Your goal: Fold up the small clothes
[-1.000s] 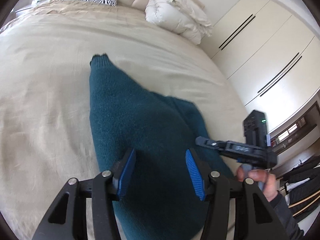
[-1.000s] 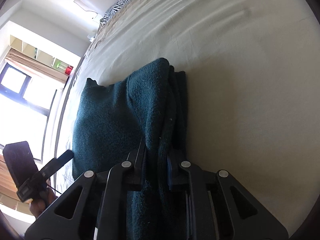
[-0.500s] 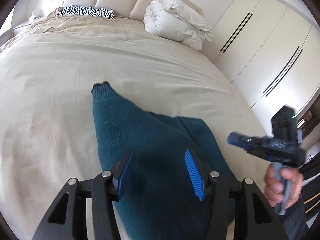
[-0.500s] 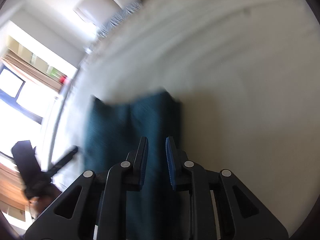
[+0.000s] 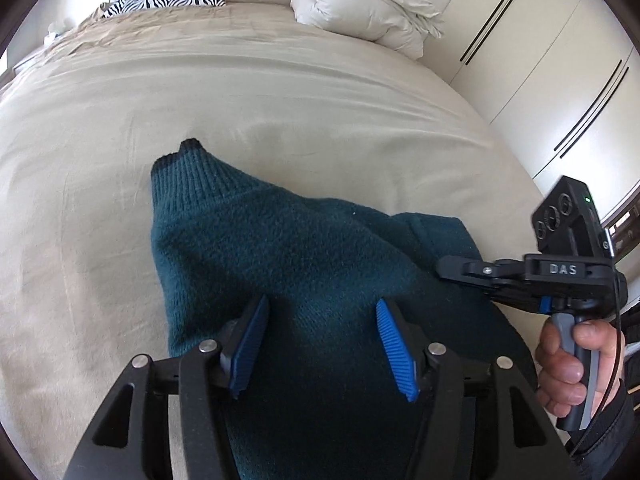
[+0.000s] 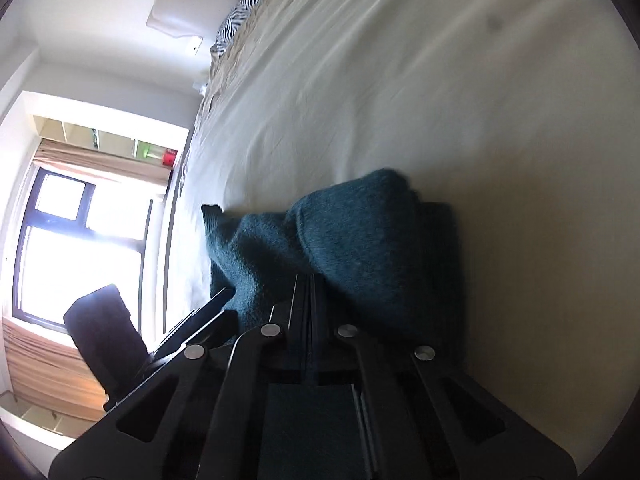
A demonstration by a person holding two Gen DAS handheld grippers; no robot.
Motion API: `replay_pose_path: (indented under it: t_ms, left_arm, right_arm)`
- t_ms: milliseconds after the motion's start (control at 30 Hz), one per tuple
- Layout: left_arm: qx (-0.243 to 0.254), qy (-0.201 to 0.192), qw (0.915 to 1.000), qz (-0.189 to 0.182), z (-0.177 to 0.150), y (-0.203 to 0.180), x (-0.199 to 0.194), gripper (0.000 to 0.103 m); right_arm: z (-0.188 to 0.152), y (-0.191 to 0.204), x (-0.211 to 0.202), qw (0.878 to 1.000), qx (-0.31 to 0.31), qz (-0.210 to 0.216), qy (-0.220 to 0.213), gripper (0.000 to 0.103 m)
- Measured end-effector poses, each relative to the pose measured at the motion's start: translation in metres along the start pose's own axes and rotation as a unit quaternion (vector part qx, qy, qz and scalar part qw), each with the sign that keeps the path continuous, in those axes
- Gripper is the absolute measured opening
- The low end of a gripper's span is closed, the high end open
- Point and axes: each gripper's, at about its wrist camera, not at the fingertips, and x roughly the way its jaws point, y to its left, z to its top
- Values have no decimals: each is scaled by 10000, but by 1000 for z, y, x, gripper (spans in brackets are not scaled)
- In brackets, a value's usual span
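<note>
A dark teal knit sweater lies partly folded on the beige bed, its ribbed cuff pointing to the far left. My left gripper is open and empty just above the near part of the sweater, blue pads apart. My right gripper shows at the right edge of the sweater, held sideways in a hand. In the right wrist view the right gripper is shut, with its tips against the sweater; I cannot tell whether cloth is pinched between them.
A rolled white duvet and a zebra-print pillow lie at the head of the bed. White wardrobe doors stand on the right. A window is beyond the bed's left side.
The right gripper let go of the sweater's fold, drew back with its jaws slightly apart, then came back to the sweater's edge and shut. The left gripper stayed open above the sweater.
</note>
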Motion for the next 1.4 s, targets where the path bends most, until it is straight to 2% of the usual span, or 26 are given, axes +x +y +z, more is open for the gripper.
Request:
replay_pose_path:
  t_ms: [67, 133, 200, 233, 300, 333, 433, 467, 567, 667, 767, 800, 867, 933, 967, 1033, 1067, 1133, 1167, 1200, 1233, 1267, 1333, 1400]
  left_arm:
    - [-95, -21, 10000, 21, 1, 0, -12, 58]
    - [-119, -172, 9998, 53, -6, -7, -35, 54]
    - [-14, -314, 9995, -67, -17, -16, -54, 55]
    - [155, -343, 9993, -15, -26, -25, -62, 55]
    - [349, -225, 9990, 167, -36, -33, -57, 55]
    - [405, -32, 9989, 218, -42, -34, -44, 54]
    - [738, -149, 9962, 433, -49, -40, -32, 55]
    - [802, -153, 9954, 493, -50, -42, -31, 55]
    - [614, -145, 9972, 403, -48, -39, -43, 55]
    - [340, -314, 9986, 261, -55, -39, -72, 54]
    - [428, -538, 9974, 205, -78, -52, -98, 54]
    - [494, -511, 9972, 216, -88, -55, -99, 54]
    - [628, -268, 9971, 325, -104, -56, -83, 55]
    - [643, -228, 9973, 265, -111, -53, -64, 54]
    - [667, -261, 9971, 254, -113, -53, -63, 54]
    - [742, -241, 9964, 320, -116, -59, -67, 55]
    - [703, -209, 9969, 270, -116, -59, -70, 55]
    - [438, -290, 9986, -21, -113, -53, -87, 59]
    - [357, -406, 9985, -53, -110, -49, -95, 63]
    - [224, -625, 9978, -2, -108, -42, -107, 74]
    - [37, -782, 9969, 17, -108, -35, -115, 84]
    - [-155, -871, 9961, -15, -105, -26, -119, 86]
    - [-520, -742, 9958, -88, -97, -5, -115, 87]
    - [-801, -539, 9951, -204, -90, 11, -105, 87]
  right_arm:
    - [-1, 1, -14, 9998, 61, -180, -85, 0]
    - [-9, 14, -31, 9992, -24, -349, -196, 6]
    - [-24, 34, -42, 9995, -242, -68, -194, 7]
    - [-29, 38, -47, 9993, -344, 64, -149, 8]
    - [-48, 49, -49, 9979, -639, 62, -17, 8]
    - [-55, 50, -46, 9975, -699, 51, 81, 8]
    - [-72, 29, -27, 9968, -628, -345, 359, 7]
    - [-73, 18, -28, 9980, -558, -114, 281, 0]
    - [-72, -3, -50, 9999, -19, 160, 5, 1]
    - [-81, 12, -76, 9993, -272, -126, -219, 9]
    - [-97, 38, -87, 9981, -541, 168, -230, 10]
    - [-105, 46, -88, 9973, -661, 267, -202, 11]
    - [-119, 56, -78, 9959, -832, 356, -50, 20]
    - [-129, 48, -67, 9963, -847, 38, 141, 27]
    - [-132, 33, -59, 9972, -707, -80, 250, 26]
    - [-135, 9, -63, 9989, -363, 268, 111, 22]
    - [-134, 7, -68, 9992, -248, 309, 52, 23]
    - [-136, 16, -89, 9992, -352, 115, -117, 26]
    - [-139, 18, -93, 9988, -438, 29, -204, 26]
    - [-137, 20, -99, 9984, -491, -13, -287, 27]
    - [-134, 22, -111, 9979, -505, -36, -404, 32]
    - [-132, 24, -114, 9976, -481, -68, -496, 51]
    - [-122, 16, -133, 9960, -381, -231, -775, 70]
    - [-109, 13, -132, 9959, -342, -300, -785, 71]
